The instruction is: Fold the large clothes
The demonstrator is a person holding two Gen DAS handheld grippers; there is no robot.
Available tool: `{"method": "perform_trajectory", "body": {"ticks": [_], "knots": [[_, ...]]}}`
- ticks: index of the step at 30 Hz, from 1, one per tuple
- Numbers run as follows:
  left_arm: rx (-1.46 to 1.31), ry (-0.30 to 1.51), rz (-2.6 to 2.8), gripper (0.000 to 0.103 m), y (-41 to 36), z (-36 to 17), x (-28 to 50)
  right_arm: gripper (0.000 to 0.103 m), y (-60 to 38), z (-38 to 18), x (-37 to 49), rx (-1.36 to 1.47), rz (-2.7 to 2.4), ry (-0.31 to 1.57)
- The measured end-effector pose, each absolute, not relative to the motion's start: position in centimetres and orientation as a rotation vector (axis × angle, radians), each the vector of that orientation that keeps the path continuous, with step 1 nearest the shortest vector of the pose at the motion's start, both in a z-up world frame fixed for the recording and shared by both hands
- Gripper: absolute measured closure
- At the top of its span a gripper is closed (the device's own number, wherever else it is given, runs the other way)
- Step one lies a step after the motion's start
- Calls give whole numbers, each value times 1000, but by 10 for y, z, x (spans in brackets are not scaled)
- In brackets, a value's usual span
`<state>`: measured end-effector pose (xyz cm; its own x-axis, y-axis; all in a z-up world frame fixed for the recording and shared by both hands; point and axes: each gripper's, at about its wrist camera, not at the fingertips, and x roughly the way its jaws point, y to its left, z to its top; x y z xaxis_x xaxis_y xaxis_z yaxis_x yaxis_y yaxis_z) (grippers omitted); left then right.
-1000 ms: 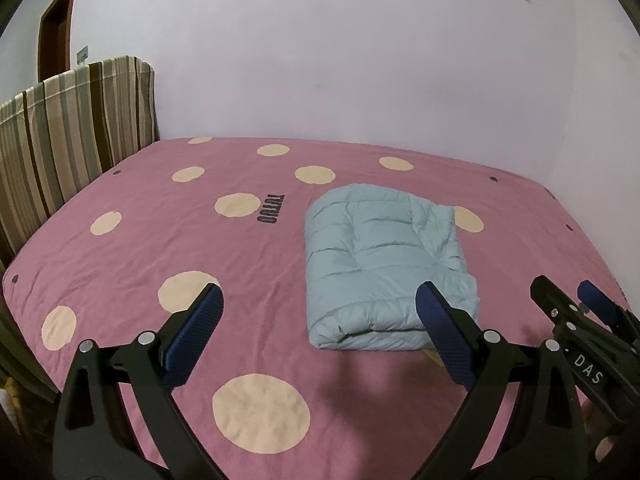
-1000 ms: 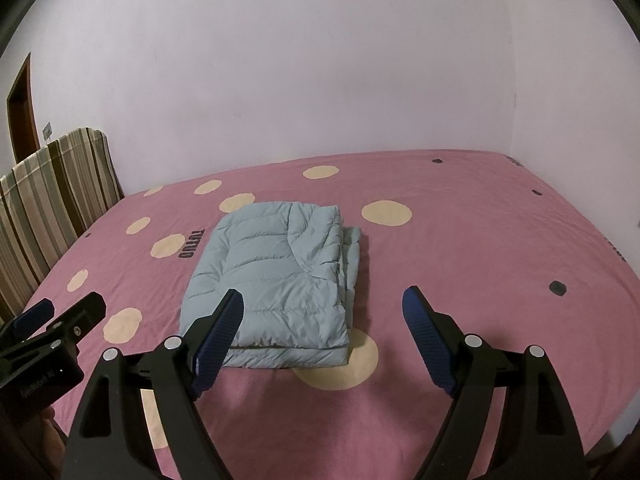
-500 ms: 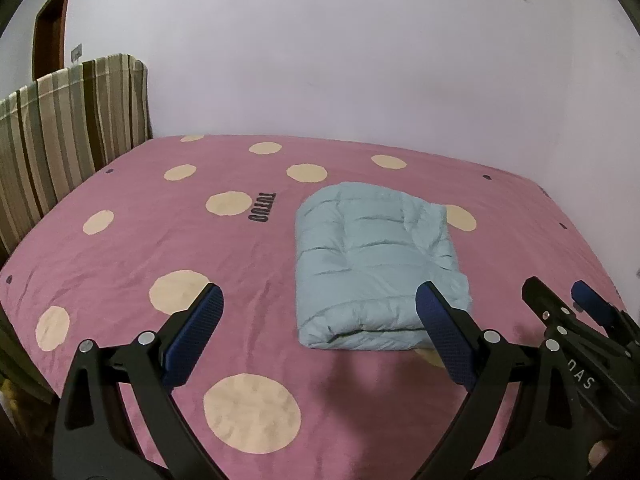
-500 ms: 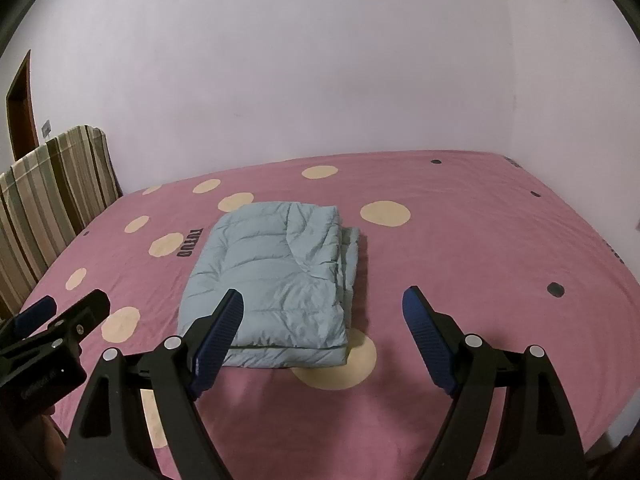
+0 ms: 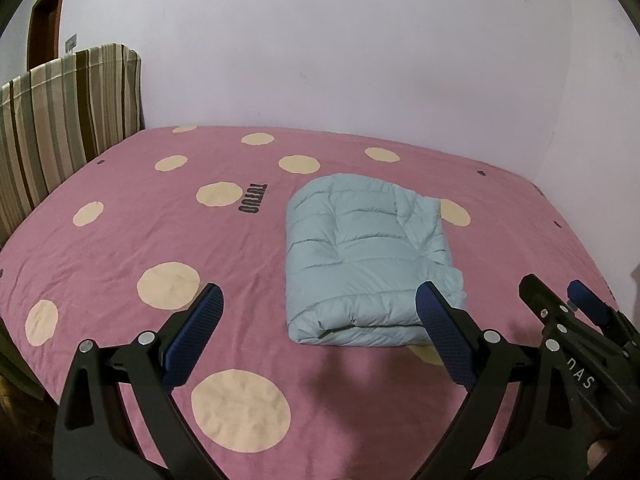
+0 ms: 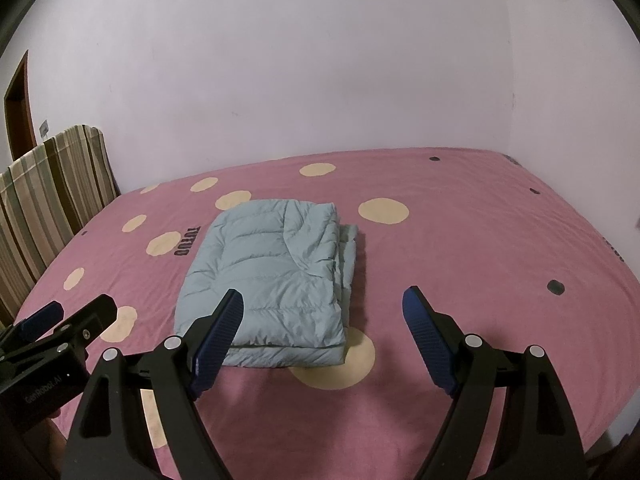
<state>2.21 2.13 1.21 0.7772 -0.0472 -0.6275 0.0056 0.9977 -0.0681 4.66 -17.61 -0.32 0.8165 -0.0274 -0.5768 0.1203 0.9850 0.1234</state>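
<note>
Both tools spread wide, holding nothing.
Left tool (image 5: 318, 320) and right tool (image 6: 322, 320) hover over a puffy quilted jacket (image 6: 268, 276), folded on the bed (image 6: 460, 240).

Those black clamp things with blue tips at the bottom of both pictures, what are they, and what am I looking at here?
Each is a hand-held gripper that a person carries, one per hand, with a wide-angle camera looking along its two fingers. One picture comes from the left hand-held gripper, the other from the right hand-held gripper; each also glimpses the other at its edge. Both stand open and hold nothing. Ahead lies a bed with a pink spotted sheet, and on it a pale blue puffy jacket, folded into a neat rectangle. A striped headboard stands at the left.
</note>
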Motion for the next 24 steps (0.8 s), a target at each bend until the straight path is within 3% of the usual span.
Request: {"method": "perform_trajectory", "body": {"ticks": [24], "knots": [[-66,727,-40,6,19,-5,46,22,-181,-16,65,155,-91,652]]}}
